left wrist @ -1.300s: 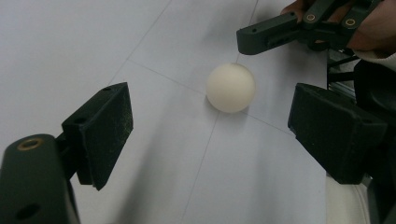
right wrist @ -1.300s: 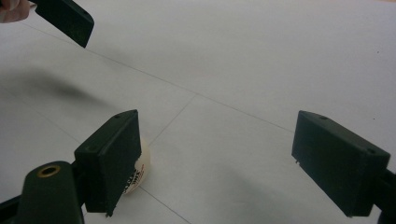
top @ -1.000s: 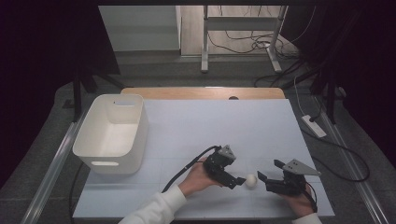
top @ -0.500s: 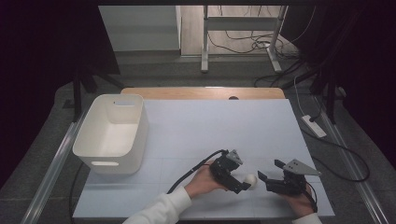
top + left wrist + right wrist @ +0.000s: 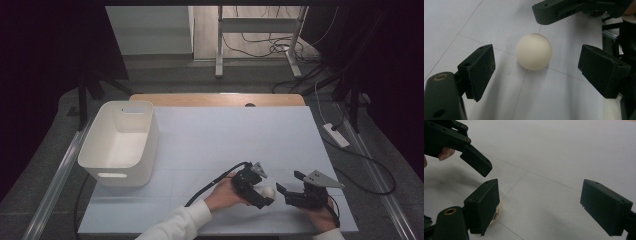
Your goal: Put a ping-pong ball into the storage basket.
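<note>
A cream-white ball (image 5: 534,51) rests on the white table sheet, near its front edge (image 5: 268,191). My left gripper (image 5: 536,62) is open, and the ball sits between its two black pads without touching either. In the high view the left gripper (image 5: 260,194) comes at the ball from the left. Just right of the ball, my right gripper (image 5: 284,192) stands open with nothing between its pads. In the right gripper view (image 5: 541,202) the ball (image 5: 499,210) peeks out from behind the left pad, outside the gap. One jaw of the left gripper (image 5: 475,161) shows at upper left.
A white plastic basket (image 5: 120,142) stands at the table's left side, with nothing seen inside. The white sheet (image 5: 235,135) stretches bare toward the far wooden edge. A power strip (image 5: 336,135) and cables lie on the floor to the right.
My left gripper has slid right and slightly toward the front edge, bringing its open jaws around the ball. The ball and the right gripper have stayed put.
</note>
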Available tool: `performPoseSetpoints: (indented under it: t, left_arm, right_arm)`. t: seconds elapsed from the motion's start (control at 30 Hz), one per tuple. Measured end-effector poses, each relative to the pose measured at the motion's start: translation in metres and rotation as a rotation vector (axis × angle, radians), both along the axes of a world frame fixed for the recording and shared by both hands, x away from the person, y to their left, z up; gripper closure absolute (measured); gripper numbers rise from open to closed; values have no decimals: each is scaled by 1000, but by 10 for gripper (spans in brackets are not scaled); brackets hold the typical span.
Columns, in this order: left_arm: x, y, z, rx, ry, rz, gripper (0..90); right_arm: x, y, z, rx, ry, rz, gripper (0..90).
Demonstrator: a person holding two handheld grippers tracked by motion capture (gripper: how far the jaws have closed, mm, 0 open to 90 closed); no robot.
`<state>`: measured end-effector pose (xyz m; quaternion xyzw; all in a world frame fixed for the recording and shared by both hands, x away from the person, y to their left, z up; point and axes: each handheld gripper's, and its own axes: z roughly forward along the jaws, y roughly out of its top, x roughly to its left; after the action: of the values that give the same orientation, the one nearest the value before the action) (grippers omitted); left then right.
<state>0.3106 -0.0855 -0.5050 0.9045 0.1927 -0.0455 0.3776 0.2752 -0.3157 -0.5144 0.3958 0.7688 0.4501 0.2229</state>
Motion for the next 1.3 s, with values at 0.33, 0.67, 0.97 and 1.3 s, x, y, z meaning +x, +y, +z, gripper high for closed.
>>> performPoseSetpoints:
  t: [0.33, 0.67, 0.97, 1.3]
  left_arm:
    - [2, -9, -4, 12, 5, -9, 149]
    - [4, -19, -7, 39, 1, -9, 156]
    - [3, -20, -9, 54, -23, -21, 437]
    - [3, -18, -8, 38, -25, -36, 508]
  right_arm:
    - [0, 0, 0, -1, -1, 1, 156]
    - [0, -1, 0, -1, 0, -1, 157]
    - [0, 0, 0, 0, -2, -1, 157]
    - [0, 0, 0, -1, -3, 1, 157]
